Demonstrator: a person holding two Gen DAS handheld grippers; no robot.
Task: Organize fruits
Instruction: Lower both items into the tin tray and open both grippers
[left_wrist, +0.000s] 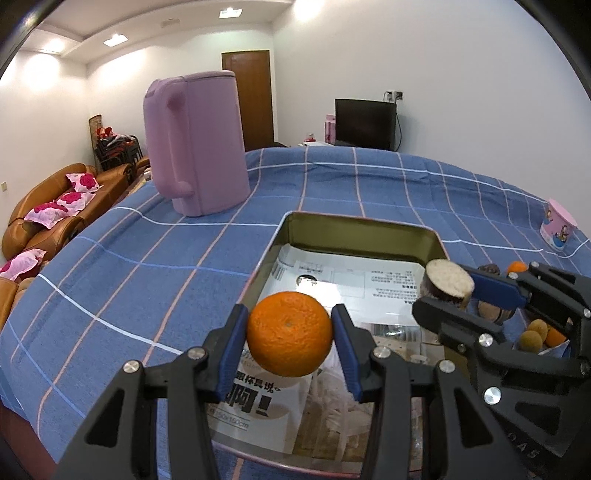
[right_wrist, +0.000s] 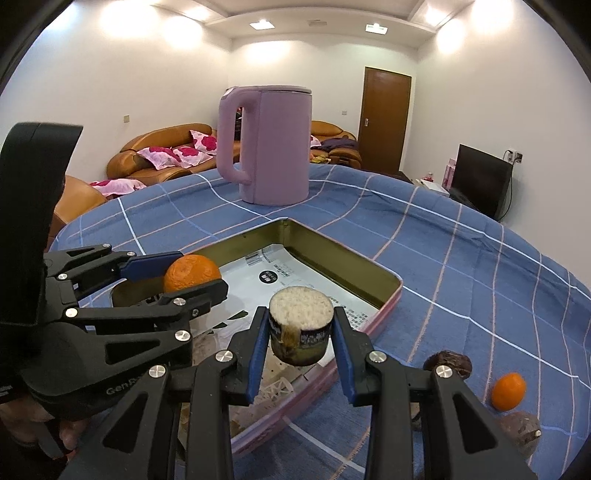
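My left gripper (left_wrist: 289, 338) is shut on an orange (left_wrist: 289, 338) and holds it above the near left part of the metal tray (left_wrist: 354, 220), which is lined with printed paper. My right gripper (right_wrist: 300, 332) is shut on a cut, dark-skinned fruit half (right_wrist: 300, 328) with a pale flat top, held above the tray's near right edge (right_wrist: 384, 312). Each gripper shows in the other's view: the right gripper (left_wrist: 448, 295) with the fruit half (left_wrist: 448, 282), the left gripper (right_wrist: 192, 273) with the orange (right_wrist: 192, 275).
A pink kettle (left_wrist: 195, 144) stands on the blue checked tablecloth (left_wrist: 147, 258) beyond the tray. Right of the tray lie a small orange (right_wrist: 509, 391), two dark fruits (right_wrist: 448, 363) and several yellow-brown fruits (left_wrist: 532, 338). A pink cup (left_wrist: 557, 227) stands far right.
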